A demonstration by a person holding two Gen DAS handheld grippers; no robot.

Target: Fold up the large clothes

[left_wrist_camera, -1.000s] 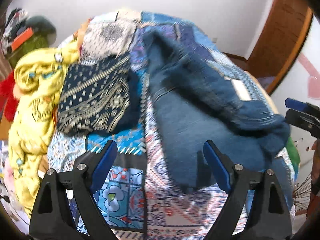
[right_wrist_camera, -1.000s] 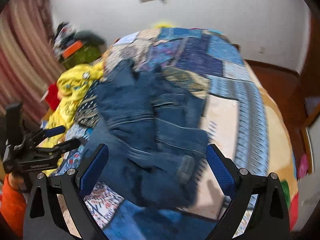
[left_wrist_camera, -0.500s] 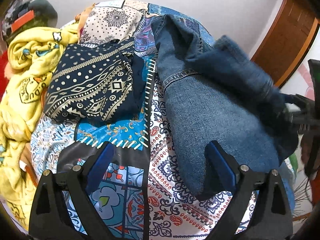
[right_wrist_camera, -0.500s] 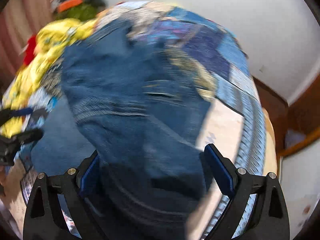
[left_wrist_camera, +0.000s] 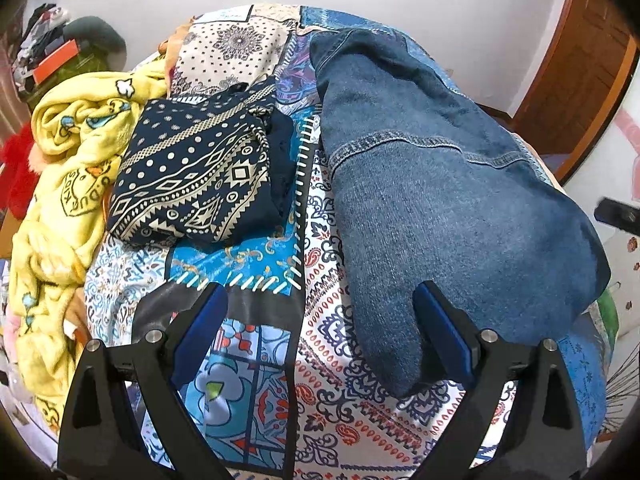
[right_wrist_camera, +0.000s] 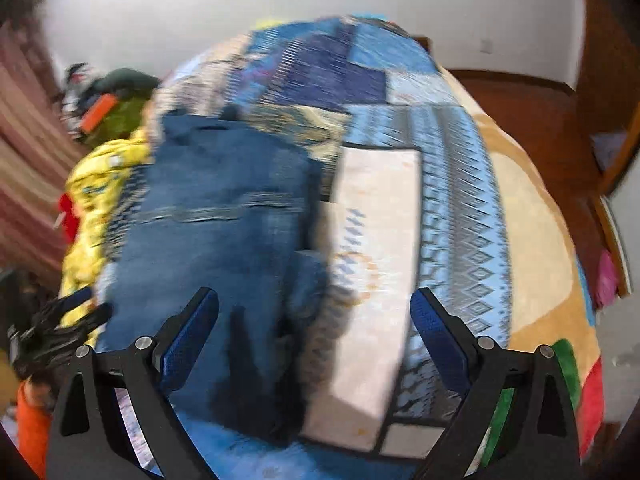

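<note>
A blue denim garment [left_wrist_camera: 440, 200] lies folded lengthwise on the patchwork bedspread [left_wrist_camera: 256, 360], right of centre in the left wrist view. It also shows in the blurred right wrist view [right_wrist_camera: 224, 232]. My left gripper [left_wrist_camera: 320, 332] is open and empty, low over the bed, its right finger beside the denim's near end. My right gripper [right_wrist_camera: 314, 336] is open and empty above the denim's near right edge. The left gripper also shows at the left edge of the right wrist view [right_wrist_camera: 60, 320].
A folded navy patterned garment [left_wrist_camera: 192, 184] lies left of the denim. A crumpled yellow blanket [left_wrist_camera: 60, 184] runs along the bed's left side. Clutter [left_wrist_camera: 52, 56] stands at the back left. A wooden door [left_wrist_camera: 580, 72] is at the right.
The denim has been let go and now lies flat in a long fold. My right gripper has drawn back and swung right. The left gripper has barely moved.
</note>
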